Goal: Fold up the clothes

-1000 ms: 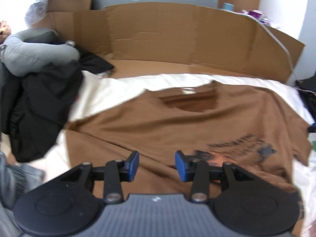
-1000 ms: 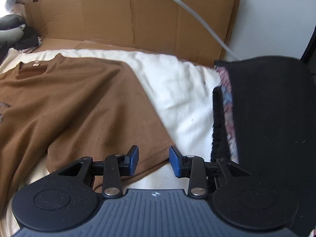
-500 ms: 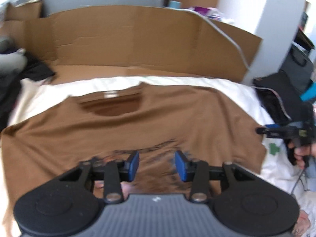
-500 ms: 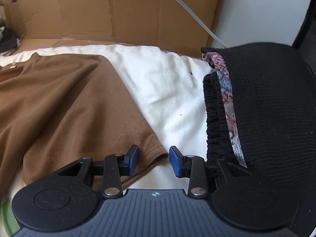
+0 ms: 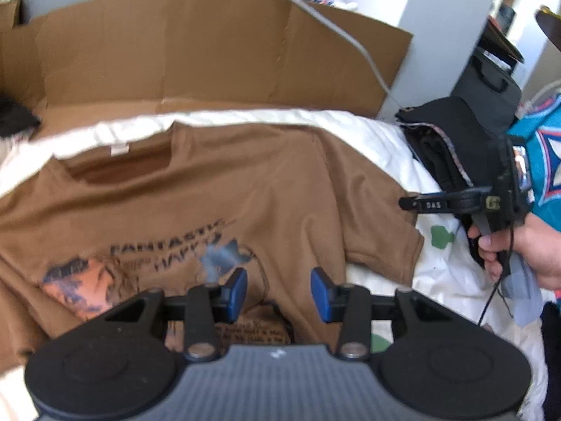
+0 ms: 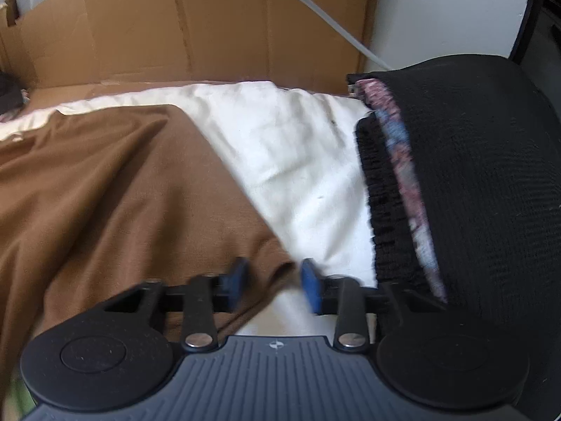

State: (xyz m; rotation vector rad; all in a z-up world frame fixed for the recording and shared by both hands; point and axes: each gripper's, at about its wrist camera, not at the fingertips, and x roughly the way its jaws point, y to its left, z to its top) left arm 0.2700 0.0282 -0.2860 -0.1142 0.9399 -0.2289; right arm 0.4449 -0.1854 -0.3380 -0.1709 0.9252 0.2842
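A brown T-shirt with a dark and orange print lies face up, spread on a white sheet. My left gripper is open and empty, low over the shirt's front below the print. My right gripper is open, its jaws on either side of the corner of the shirt's right sleeve. In the left wrist view the right gripper shows at the right, held by a hand, above that sleeve.
Cardboard panels stand along the back of the bed. A stack of folded black garments lies right of the sleeve, also seen in the left wrist view. A grey cable runs down the cardboard.
My left gripper has swung right across the shirt, from the left side to the printed front. My right gripper has closed in on the sleeve corner, which now lies between its open jaws.
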